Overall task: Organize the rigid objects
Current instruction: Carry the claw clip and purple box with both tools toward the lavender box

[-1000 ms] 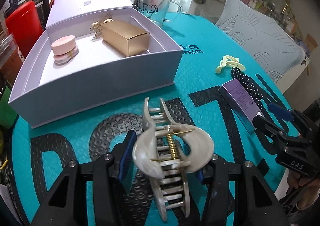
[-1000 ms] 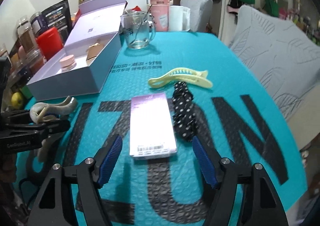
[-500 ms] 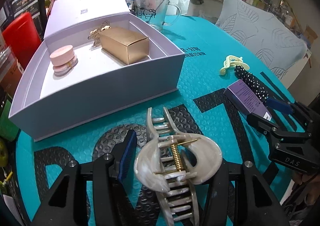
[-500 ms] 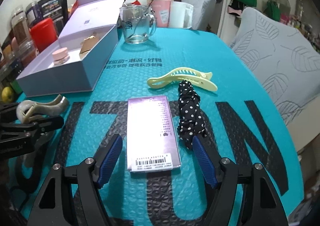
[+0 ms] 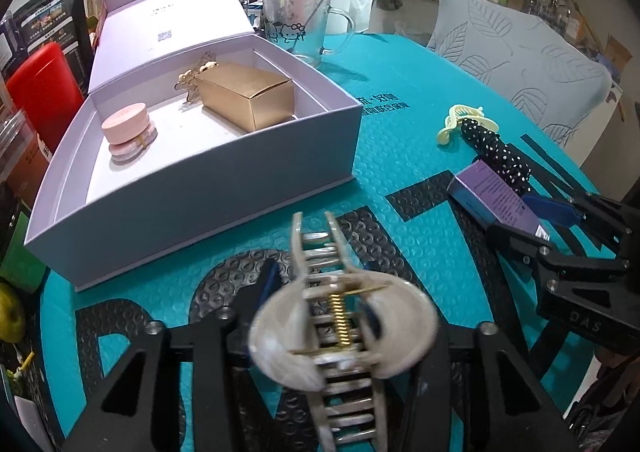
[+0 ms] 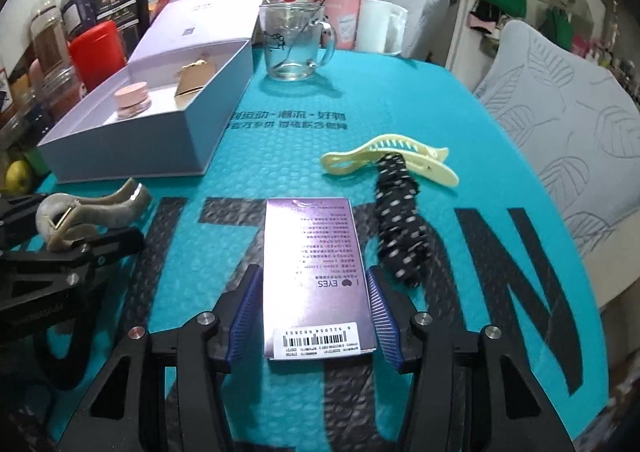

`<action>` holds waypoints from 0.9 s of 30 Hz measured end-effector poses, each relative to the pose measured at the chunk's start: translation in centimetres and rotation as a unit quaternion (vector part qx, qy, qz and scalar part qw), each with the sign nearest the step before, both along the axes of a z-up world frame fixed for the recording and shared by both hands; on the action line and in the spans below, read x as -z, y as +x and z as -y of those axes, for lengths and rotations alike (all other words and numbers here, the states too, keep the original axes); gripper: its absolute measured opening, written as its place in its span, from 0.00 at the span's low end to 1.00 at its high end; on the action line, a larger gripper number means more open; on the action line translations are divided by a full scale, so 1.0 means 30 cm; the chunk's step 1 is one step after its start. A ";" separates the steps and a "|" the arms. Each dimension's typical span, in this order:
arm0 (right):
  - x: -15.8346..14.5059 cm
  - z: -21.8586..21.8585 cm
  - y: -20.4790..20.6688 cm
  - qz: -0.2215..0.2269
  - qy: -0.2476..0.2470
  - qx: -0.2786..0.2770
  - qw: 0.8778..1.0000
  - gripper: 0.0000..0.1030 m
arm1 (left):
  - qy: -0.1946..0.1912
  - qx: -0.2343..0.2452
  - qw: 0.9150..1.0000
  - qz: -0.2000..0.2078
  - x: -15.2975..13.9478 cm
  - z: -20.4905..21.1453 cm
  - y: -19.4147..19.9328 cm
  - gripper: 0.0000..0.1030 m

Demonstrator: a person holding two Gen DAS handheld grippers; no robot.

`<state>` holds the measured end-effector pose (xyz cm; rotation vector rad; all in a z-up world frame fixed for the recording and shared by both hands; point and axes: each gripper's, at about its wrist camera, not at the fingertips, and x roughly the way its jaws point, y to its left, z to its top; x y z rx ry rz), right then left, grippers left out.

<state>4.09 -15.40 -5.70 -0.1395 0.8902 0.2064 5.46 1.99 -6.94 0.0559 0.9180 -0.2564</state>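
Observation:
A pearly hair claw clip (image 5: pixel 344 316) sits between the pads of my left gripper (image 5: pixel 320 292), just in front of the open lavender gift box (image 5: pixel 200 196). The jaws are closing on its handles, and its teeth stand spread. In the right wrist view the clip (image 6: pixel 80 212) is at the left, held in the black fingers. A purple carton (image 6: pixel 316 252) lies flat on the teal mat. My right gripper (image 6: pixel 314 276) straddles it and its jaws are closing. The blue pads (image 6: pixel 380 312) sit close beside both long sides, and no firm press shows.
The gift box holds a gold carton (image 5: pixel 248 100), a pink jar (image 5: pixel 128 128) and a small gold ornament. A yellow clip (image 6: pixel 388 160) and a polka-dot scrunchie (image 6: pixel 400 228) lie right of the purple carton. A glass mug (image 6: pixel 292 44), cups and a red canister (image 5: pixel 36 88) stand behind. A grey chair (image 5: pixel 520 56) is on the right.
My right gripper has slid forward so the purple carton now lies between its pads, and its jaws have narrowed. The left jaws have tightened on the claw clip.

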 end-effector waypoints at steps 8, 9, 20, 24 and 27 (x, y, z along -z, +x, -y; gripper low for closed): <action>-0.007 -0.006 -0.046 -0.011 0.018 -0.007 1.000 0.50 | -0.036 -0.009 0.999 -0.017 -0.010 -0.038 -0.011 0.33; -0.007 -0.009 -0.046 -0.011 0.018 -0.008 1.000 0.50 | -0.037 -0.012 0.999 -0.017 -0.012 -0.043 -0.016 0.33; -0.019 -0.051 -0.093 0.000 0.025 -0.038 0.999 0.50 | -0.030 -0.030 0.999 -0.004 -0.045 -0.060 -0.074 0.33; -0.022 -0.075 -0.105 0.003 0.026 -0.057 0.998 0.50 | -0.029 -0.040 0.999 0.000 -0.059 -0.064 -0.097 0.33; -0.029 -0.098 -0.113 0.007 0.026 -0.072 0.997 0.50 | -0.031 -0.049 0.998 0.007 -0.077 -0.077 -0.111 0.33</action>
